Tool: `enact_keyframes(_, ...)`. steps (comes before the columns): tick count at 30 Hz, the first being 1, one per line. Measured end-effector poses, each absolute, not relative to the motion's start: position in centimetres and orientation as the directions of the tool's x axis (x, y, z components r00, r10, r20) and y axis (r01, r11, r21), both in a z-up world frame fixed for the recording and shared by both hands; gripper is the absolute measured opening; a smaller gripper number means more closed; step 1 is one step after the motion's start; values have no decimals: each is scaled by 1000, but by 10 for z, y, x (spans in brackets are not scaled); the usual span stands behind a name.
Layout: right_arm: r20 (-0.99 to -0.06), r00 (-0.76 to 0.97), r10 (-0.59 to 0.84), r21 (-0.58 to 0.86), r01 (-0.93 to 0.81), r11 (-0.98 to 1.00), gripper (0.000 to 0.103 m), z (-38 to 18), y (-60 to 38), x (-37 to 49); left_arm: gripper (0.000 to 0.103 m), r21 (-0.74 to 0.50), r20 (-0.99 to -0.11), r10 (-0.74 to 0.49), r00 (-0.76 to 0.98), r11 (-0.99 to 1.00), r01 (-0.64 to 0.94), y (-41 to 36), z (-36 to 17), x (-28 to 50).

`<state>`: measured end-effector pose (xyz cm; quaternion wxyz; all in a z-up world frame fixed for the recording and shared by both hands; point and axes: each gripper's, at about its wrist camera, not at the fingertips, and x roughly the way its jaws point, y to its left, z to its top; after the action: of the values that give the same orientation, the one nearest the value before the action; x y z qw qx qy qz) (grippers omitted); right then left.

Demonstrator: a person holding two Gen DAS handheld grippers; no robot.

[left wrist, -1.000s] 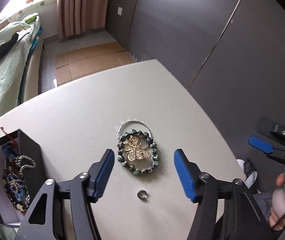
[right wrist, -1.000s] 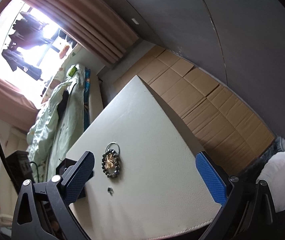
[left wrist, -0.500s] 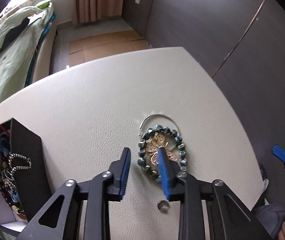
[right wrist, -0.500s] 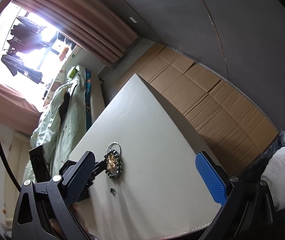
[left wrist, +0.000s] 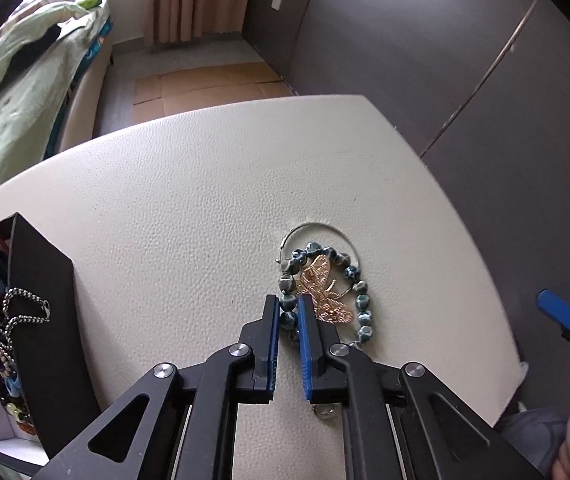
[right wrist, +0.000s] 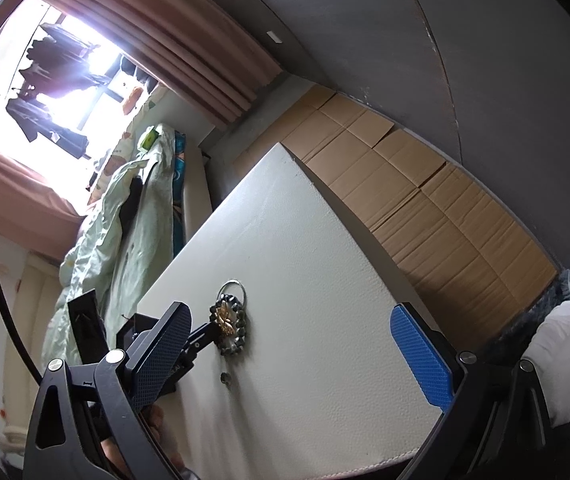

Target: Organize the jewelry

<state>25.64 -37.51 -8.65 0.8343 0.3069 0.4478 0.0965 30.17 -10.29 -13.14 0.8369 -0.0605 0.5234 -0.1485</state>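
Observation:
A blue-green beaded bracelet (left wrist: 355, 280) lies on the white table (left wrist: 205, 208), with a gold insect brooch (left wrist: 325, 292) inside it and a thin silver hoop (left wrist: 321, 227) under its far side. My left gripper (left wrist: 288, 306) is shut on the bracelet's near-left beads. A small silver ring (left wrist: 325, 411) lies under the gripper body. The pile also shows in the right wrist view: the bracelet (right wrist: 232, 327) and the ring (right wrist: 225, 378). My right gripper (right wrist: 297, 344) hangs open and empty above the table's near right.
A black jewelry box (left wrist: 33, 320) at the table's left holds a silver chain (left wrist: 21, 312) and bead strands. A bed with green bedding (left wrist: 13, 88) is at the far left. Cardboard (right wrist: 425, 208) covers the floor beyond the table's right edge.
My left gripper has moved forward and down over the pile and its jaws have closed from wide open onto the bracelet's near-left beads. The right gripper has stayed put.

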Motion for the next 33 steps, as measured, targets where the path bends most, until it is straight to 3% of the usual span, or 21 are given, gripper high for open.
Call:
enact_keyframes(9, -700, 571, 428, 570, 88, 817, 100, -86, -364, 259, 9, -321, -778, -396, 488, 918, 233, -95, -85, 292)
enact_keyframes(12, -706, 557, 437, 560, 62, 826, 85, -86, -355, 262, 9, -345, -752, -423, 506, 906, 245, -90, -73, 289)
enact_keyframes(16, -717, 529, 453, 545, 20, 838, 83, -90, -340, 266, 9, -379, -716, -455, 529, 890, 253, -81, -57, 283)
enact_keyframes(30, -720, 434, 541, 536, -147, 831, 54, -101, -273, 296, 9, -430, -643, -444, 624, 884, 185, -19, -21, 272)
enact_keyframes(33, -730, 421, 539, 520, -170, 837, 53, -104, -258, 301, 9, -436, -638, -436, 635, 884, 169, -10, -19, 272)
